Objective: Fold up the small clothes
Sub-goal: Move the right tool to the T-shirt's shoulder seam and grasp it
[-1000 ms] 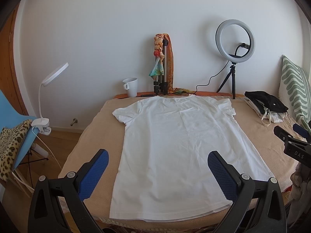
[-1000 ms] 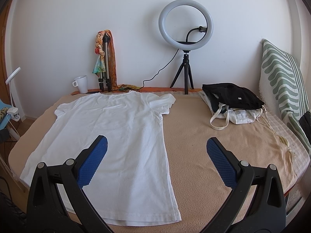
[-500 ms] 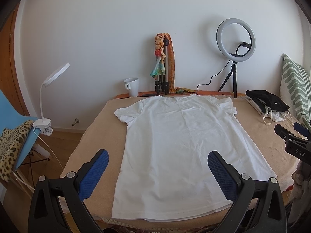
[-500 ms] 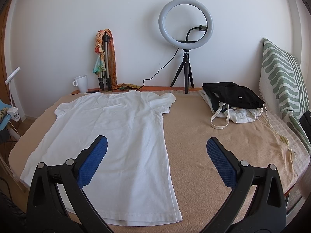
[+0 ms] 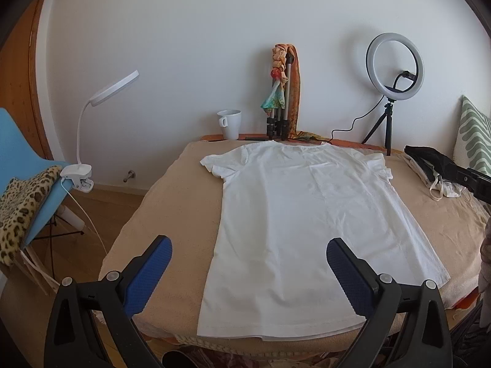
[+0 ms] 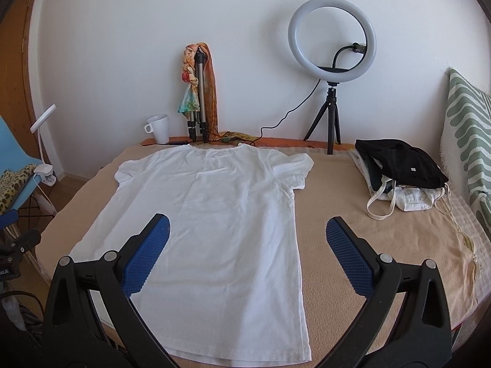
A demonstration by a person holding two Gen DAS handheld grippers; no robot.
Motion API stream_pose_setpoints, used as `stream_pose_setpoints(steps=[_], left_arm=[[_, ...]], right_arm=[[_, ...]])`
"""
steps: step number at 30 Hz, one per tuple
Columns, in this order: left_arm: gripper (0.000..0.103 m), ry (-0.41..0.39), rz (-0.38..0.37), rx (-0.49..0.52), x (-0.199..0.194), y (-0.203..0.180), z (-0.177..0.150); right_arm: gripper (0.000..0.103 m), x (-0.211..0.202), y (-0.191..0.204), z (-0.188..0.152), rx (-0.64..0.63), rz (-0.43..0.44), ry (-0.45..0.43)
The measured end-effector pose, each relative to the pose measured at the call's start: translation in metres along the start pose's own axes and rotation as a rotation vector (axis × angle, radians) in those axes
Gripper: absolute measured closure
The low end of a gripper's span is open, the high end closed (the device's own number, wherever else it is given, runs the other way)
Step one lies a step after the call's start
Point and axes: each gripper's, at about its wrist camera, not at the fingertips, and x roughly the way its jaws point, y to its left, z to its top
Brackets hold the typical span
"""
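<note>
We are looking over the bed (image 5: pixel 159 202), where the shirt (image 5: pixel 307 220) is lying flat at frame centre. We are holding the left claw (image 5: pixel 249 259) and right claw (image 6: pixel 247 234) spread wide, gripping nothing, above its hem.

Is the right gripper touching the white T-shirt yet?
Apart. In the right wrist view the right gripper hangs open above the white T-shirt, which lies flat and undisturbed, no cloth between the blue pads.
</note>
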Motion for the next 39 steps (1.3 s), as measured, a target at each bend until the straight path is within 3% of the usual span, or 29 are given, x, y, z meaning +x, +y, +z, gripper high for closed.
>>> stream_pose_setpoints(steps=[3,10,17,20,29,39], left_arm=[[0.008,0.009,-0.054,-0.065,0.001,0.016,-0.008],[0.027,0.073,-0.062,-0.139,0.009,0.035,-0.026],[0.052,0.154,-0.083,-0.232,0.023,0.053,-0.048],[0.054,0.191,-0.119,-0.293,0.03,0.063,-0.058],[0.054,0.248,-0.063,-0.354,0.046,0.082,-0.074],[0.063,0.309,-0.09,-0.398,0.065,0.083,-0.086]], right_arm=[[0.0,0.005,0.006,0.019,-0.02,0.058,0.011],[0.0,0.024,0.037,0.055,-0.135,0.117,-0.003],[0.018,0.066,0.067,0.081,-0.129,0.28,0.083],[0.028,0.086,0.082,0.092,-0.127,0.345,0.121],[0.036,0.159,0.134,0.122,-0.113,0.536,0.262],[0.036,0.243,0.202,0.139,-0.116,0.548,0.351]])
